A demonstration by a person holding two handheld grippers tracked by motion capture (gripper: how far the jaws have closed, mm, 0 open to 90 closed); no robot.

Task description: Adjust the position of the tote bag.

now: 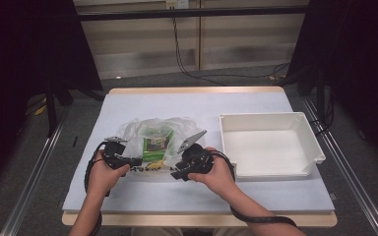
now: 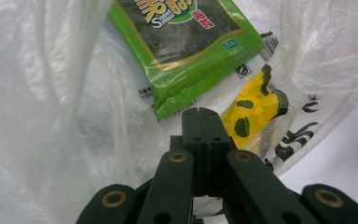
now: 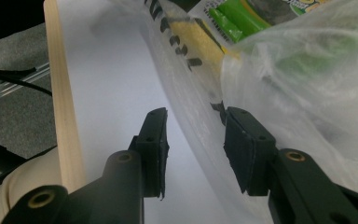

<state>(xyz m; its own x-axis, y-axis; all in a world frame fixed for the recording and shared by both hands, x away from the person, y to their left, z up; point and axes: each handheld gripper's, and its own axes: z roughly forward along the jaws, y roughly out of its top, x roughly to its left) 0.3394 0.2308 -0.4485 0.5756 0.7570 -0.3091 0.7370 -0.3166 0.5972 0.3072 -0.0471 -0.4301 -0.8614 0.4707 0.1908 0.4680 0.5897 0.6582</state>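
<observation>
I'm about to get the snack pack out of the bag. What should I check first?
1. Left gripper pinching the plastic bag: jaws shut, film between them cannot tell.
2. Right gripper open at the bag's edge: ok.
3. Green pack in sight inside the bag: ok.
4. Tray empty: ok.
5. Bag mouth wide enough: cannot tell.

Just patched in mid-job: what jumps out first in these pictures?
A crumpled clear plastic bag lies at the table's middle with a bright green snack packet inside it. The left gripper is shut at the bag's edge, the right gripper open around its rim. To the right sits an empty white tray.
</observation>
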